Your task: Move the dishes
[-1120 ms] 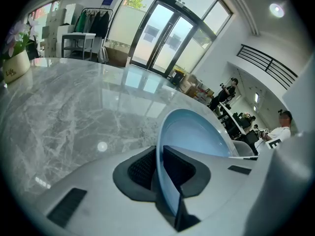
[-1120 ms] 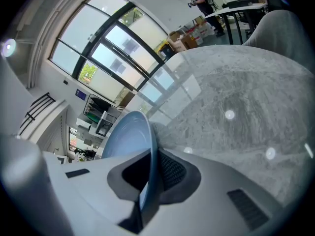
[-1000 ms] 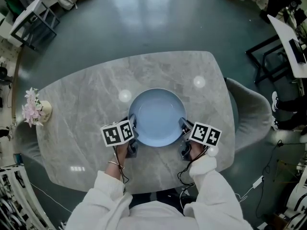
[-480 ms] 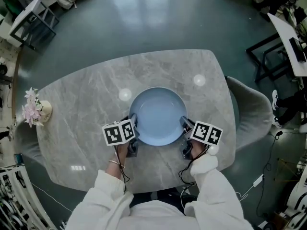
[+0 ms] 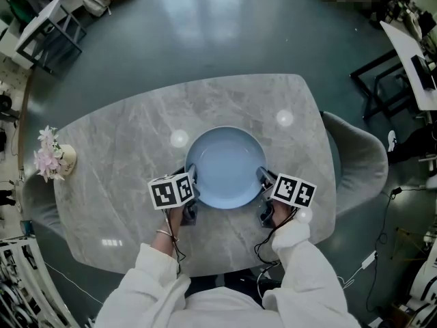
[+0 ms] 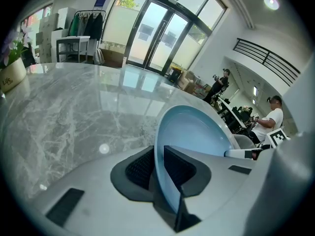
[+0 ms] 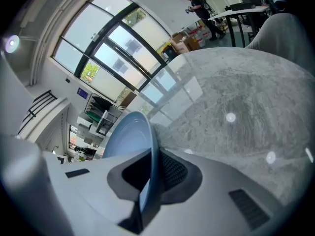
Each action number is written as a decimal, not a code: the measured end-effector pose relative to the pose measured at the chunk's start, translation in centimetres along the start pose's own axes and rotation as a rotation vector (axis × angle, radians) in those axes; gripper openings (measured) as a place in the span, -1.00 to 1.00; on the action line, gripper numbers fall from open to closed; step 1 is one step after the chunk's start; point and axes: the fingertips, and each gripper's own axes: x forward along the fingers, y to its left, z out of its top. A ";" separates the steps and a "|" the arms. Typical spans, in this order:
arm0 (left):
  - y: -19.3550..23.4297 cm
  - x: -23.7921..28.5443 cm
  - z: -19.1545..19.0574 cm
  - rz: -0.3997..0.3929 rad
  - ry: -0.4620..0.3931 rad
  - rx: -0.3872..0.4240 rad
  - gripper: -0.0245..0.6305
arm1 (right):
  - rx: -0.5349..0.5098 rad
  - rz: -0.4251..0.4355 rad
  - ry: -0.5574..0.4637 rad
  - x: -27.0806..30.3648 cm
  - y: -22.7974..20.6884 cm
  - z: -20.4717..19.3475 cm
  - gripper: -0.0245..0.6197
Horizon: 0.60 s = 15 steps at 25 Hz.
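A round pale blue plate (image 5: 225,168) lies on the grey marble table (image 5: 123,156), near its front edge. My left gripper (image 5: 191,183) holds the plate's left rim and my right gripper (image 5: 263,180) holds its right rim. In the left gripper view the plate (image 6: 194,132) stands edge-on between the dark pads of the left gripper (image 6: 158,168). Those jaws have just been opening a little, with the rim still between them and touched by both pads. In the right gripper view the plate (image 7: 125,136) is pinched between the pads of the right gripper (image 7: 152,173).
A small pot of pink flowers (image 5: 54,157) stands at the table's far left edge. A grey chair (image 5: 358,159) is pushed against the table's right side. Black-framed desks (image 5: 392,67) stand on the floor at the right, and people are in the background.
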 end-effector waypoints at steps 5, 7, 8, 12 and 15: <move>-0.4 0.0 0.0 -0.018 -0.008 -0.001 -0.70 | -0.012 0.000 -0.007 0.0 0.2 0.1 -0.70; -0.5 -0.1 0.1 -0.018 -0.014 0.004 -0.67 | -0.011 0.003 -0.013 -0.1 0.3 0.2 -0.68; -0.5 -0.2 0.2 -0.018 -0.019 0.005 -0.66 | -0.010 0.006 -0.016 -0.1 0.5 0.2 -0.64; -0.3 -0.5 0.5 -0.012 -0.040 0.001 -0.62 | -0.017 0.010 -0.028 -0.3 0.9 0.5 -0.43; 0.1 -1.0 0.6 0.001 -0.047 0.001 -0.57 | -0.012 0.008 -0.046 -0.6 0.9 0.8 -0.40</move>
